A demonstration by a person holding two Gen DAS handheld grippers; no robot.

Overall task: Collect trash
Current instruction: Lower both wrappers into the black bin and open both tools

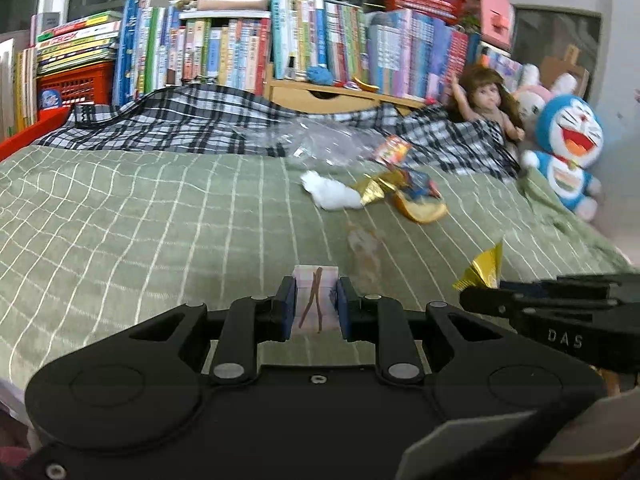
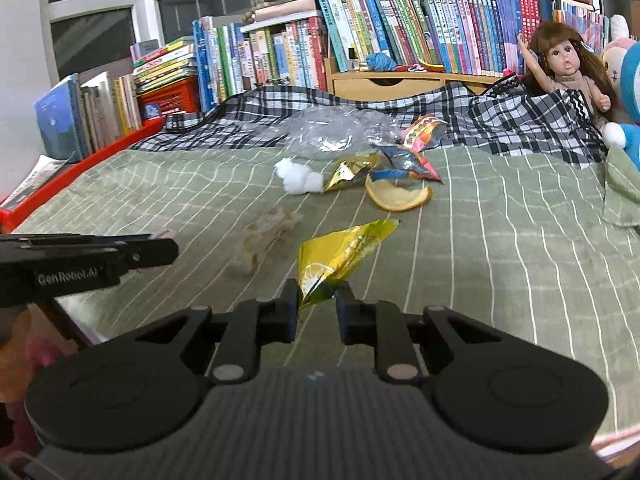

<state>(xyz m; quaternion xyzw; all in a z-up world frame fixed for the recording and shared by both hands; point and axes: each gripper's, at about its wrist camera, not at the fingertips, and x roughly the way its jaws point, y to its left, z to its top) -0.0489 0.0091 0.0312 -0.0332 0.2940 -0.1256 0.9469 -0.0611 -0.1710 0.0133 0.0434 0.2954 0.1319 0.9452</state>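
Gold foil wrapper [image 2: 340,258] sits pinched in the right gripper [image 2: 317,300], raised above the green blanket [image 2: 500,248] — the left gripper [image 1: 316,304] clamps a pale paper scrap [image 1: 315,300] over it

A: What is held?
B: A pale paper scrap [image 1: 315,300] and a crumpled gold wrapper [image 2: 340,258].
A: What is left on the green blanket [image 2: 500,248]?
B: A white tissue wad [image 2: 298,178], foil wrappers [image 2: 400,162], an orange peel [image 2: 396,198].
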